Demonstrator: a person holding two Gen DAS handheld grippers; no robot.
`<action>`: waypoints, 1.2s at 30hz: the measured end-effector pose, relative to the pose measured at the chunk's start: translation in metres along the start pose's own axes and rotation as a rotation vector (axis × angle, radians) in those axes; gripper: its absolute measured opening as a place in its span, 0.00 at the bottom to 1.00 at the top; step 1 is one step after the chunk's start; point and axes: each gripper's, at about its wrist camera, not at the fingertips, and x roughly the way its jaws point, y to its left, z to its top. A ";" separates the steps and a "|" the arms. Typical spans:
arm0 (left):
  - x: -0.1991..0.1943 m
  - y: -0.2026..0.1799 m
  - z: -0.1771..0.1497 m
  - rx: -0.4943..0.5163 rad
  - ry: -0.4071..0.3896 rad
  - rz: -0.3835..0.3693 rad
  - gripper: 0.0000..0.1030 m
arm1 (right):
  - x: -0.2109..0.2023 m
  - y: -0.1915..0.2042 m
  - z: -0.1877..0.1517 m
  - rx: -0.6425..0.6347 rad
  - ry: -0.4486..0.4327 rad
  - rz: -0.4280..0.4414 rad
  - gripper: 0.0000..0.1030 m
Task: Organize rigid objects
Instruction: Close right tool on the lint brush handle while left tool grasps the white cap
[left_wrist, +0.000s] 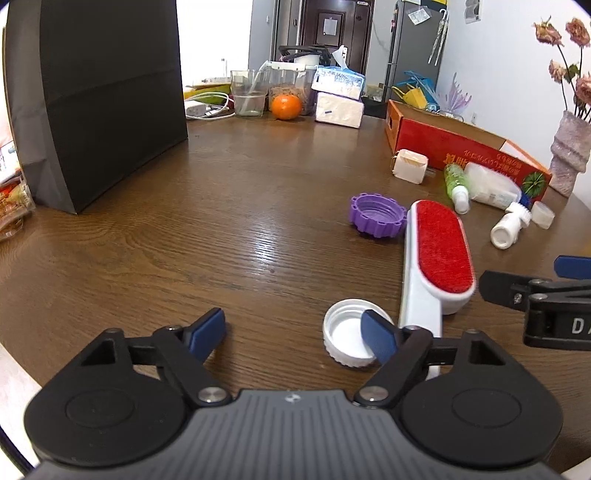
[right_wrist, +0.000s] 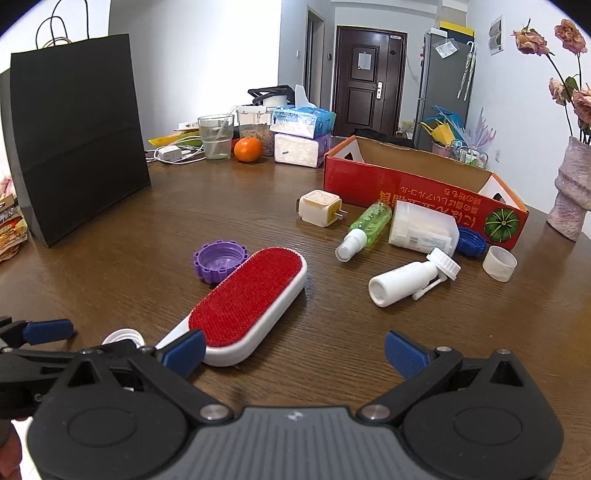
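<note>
A: How far along is it?

B: Barely begun, I'd judge. The lint brush (right_wrist: 247, 302), purple cap (right_wrist: 218, 260) and bottles lie loose on the bench (right_wrist: 184, 206); the red carton (right_wrist: 424, 184) at two o'clock looks empty.

A: And the tools?

B: Left hand-held gripper (left_wrist: 295, 334) and right hand-held gripper (right_wrist: 295, 350) both spread, holding nothing.

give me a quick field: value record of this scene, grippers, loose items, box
left hand-held gripper: open, right finger over white cap
right hand-held gripper: open, holding nothing
lint brush: red face up, touching purple cap
white bottle: lying on its side
green spray bottle: lying beside plug adapter
red box: open top
surface: wooden table
</note>
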 end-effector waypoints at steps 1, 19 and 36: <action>0.001 0.000 0.000 0.004 -0.004 0.009 0.72 | 0.001 0.001 0.000 -0.001 0.003 0.000 1.00; -0.002 0.033 0.011 -0.048 -0.057 0.057 0.67 | 0.021 0.026 0.014 -0.033 0.009 0.021 1.00; -0.010 0.030 0.010 -0.027 -0.071 0.028 0.89 | 0.060 0.030 0.012 -0.007 0.101 -0.068 0.94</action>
